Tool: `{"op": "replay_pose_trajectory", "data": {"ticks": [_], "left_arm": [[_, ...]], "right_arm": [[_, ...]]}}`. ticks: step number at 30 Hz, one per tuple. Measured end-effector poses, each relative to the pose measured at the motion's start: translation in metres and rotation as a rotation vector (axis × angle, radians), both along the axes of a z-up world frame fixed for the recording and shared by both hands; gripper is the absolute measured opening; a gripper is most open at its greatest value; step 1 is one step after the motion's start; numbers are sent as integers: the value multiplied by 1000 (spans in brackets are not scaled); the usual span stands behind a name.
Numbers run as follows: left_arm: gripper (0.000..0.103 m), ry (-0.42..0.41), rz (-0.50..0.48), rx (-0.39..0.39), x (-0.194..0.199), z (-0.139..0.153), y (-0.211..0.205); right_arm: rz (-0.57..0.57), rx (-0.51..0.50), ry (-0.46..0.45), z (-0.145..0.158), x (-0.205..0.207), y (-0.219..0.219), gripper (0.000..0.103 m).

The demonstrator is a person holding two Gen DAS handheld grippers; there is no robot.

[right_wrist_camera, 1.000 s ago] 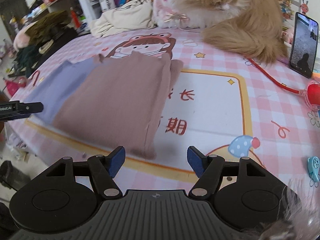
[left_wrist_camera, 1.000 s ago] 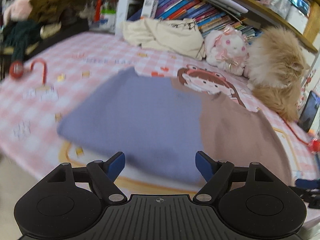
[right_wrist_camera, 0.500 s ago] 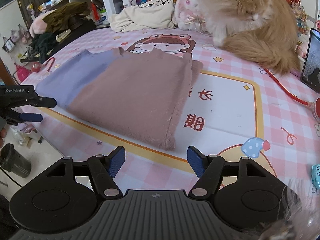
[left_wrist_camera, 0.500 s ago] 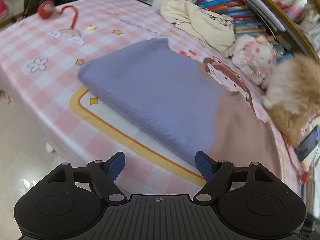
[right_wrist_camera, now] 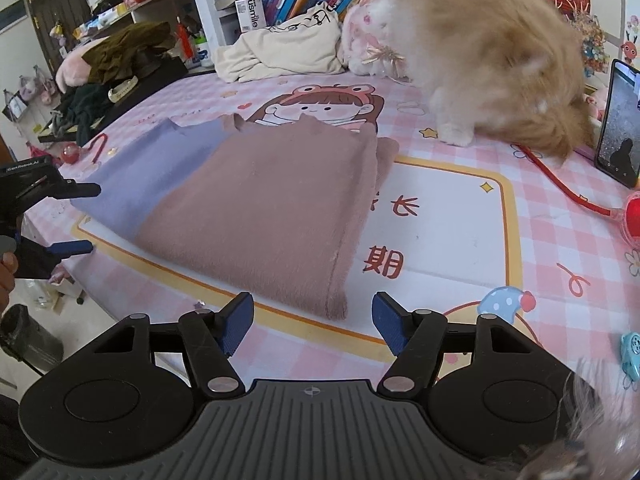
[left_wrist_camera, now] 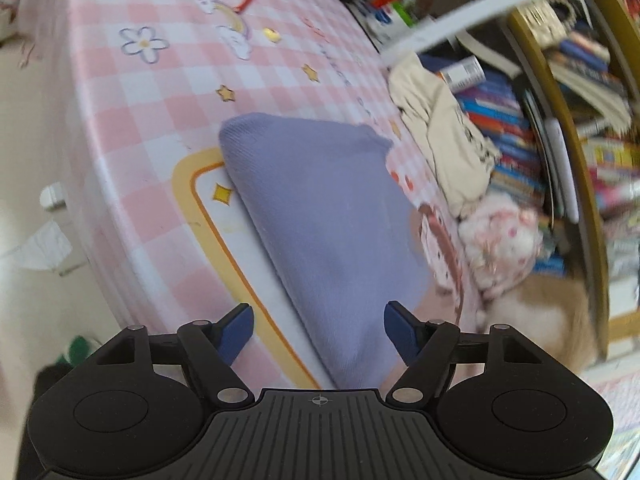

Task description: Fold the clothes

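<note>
Two garments (right_wrist_camera: 256, 208) — one cat (right_wrist_camera: 492, 52)

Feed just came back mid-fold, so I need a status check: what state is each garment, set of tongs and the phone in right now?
Left tongs: open, empty, at the purple garment's edge.
Right tongs: open, empty, near the brown garment's corner.
Lilac-purple knit garment: folded flat, partly under the brown one.
Dusty-brown knit garment: folded flat, overlapping the purple one.
Cream sweatshirt: crumpled, unfolded.
Black smartphone: propped upright, screen on.

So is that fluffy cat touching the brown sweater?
Apart. The right wrist view shows a strip of bare pink tablecloth between the cat and the brown sweater.
</note>
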State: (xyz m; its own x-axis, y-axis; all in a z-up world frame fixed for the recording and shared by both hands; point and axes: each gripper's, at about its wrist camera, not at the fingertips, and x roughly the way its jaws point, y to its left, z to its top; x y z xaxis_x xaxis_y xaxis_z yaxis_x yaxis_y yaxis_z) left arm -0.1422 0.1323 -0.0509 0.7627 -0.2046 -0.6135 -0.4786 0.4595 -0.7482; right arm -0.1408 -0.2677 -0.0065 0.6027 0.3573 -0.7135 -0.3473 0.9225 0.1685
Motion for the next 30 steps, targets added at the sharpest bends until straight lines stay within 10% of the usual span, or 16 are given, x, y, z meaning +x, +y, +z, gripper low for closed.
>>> {"op": "replay_pose_trajectory", "data": {"ticks": [16,26,30], "left_arm": [[72,-47,107,-32,23,-7,18],[27,29,148,-38,19,-10,20],[22,-112,7,97,20,18,1]], "right_arm": [[-70,76,32,-3,24,3,55],[-107,84,109,-16,42,3,28],[-88,56,109,-18,42,4,28]]}}
